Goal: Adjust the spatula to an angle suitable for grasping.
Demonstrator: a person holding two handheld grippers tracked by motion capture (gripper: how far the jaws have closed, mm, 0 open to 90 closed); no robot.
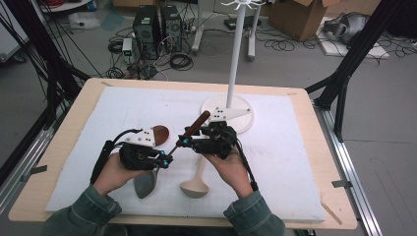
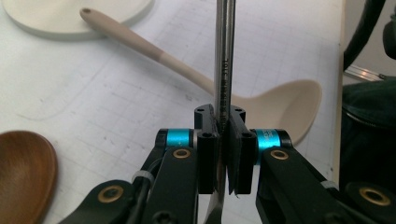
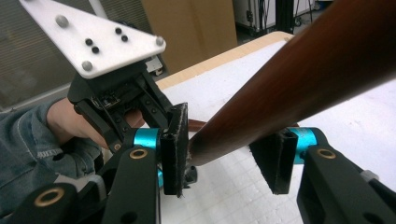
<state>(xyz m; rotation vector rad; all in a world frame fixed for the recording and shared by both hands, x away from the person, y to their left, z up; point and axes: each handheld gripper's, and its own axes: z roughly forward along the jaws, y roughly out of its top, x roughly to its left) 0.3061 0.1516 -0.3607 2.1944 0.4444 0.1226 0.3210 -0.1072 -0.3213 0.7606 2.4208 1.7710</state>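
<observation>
A utensil with a dark wooden handle (image 1: 199, 123), a thin metal shaft (image 1: 175, 146) and a grey head (image 1: 145, 184) is held slanted above the white mat. My left gripper (image 1: 164, 160) is shut on the shaft (image 2: 224, 56), its pads (image 2: 208, 149) pressed to both sides. My right gripper (image 1: 184, 142) is at the handle's lower end. In the right gripper view the handle (image 3: 303, 79) lies between the jaws of that gripper (image 3: 226, 149), against one pad (image 3: 180, 140), with a gap to the other.
A beige spoon (image 1: 194, 184) lies on the mat (image 1: 295, 157) under my hands, and a brown wooden spoon (image 1: 160, 132) lies beside the left gripper. A white stand on a round base (image 1: 246, 123) rises at the back centre. Cables and boxes are on the floor beyond the table.
</observation>
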